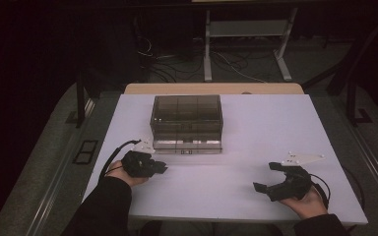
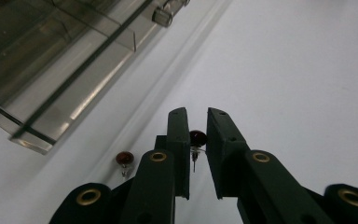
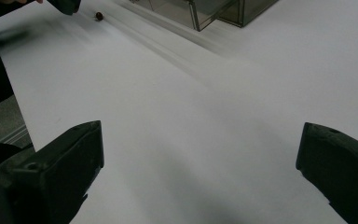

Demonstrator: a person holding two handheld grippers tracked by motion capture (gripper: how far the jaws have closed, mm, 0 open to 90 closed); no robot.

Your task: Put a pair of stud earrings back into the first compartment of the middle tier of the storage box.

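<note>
A smoky clear compartment box (image 1: 187,118) stands at the middle back of the white table (image 1: 266,123); its near corner shows in the left gripper view (image 2: 51,60). My left gripper (image 1: 161,167) rests on the table just in front of the box's left corner. Its jaws (image 2: 196,122) are nearly together, shut on a small red-headed stud (image 2: 198,137) whose pin points back toward the camera. A second red stud (image 2: 124,158) lies on the table just left of those jaws. My right gripper (image 1: 267,176) sits at the front right, wide open (image 3: 200,154) over bare table.
The box's latch knob (image 2: 162,17) faces the front. In the right gripper view the box (image 3: 205,9) and one red stud (image 3: 99,16) lie far off. Beyond the table's back edge stand a frame's legs (image 1: 207,49) and floor cables (image 1: 226,61).
</note>
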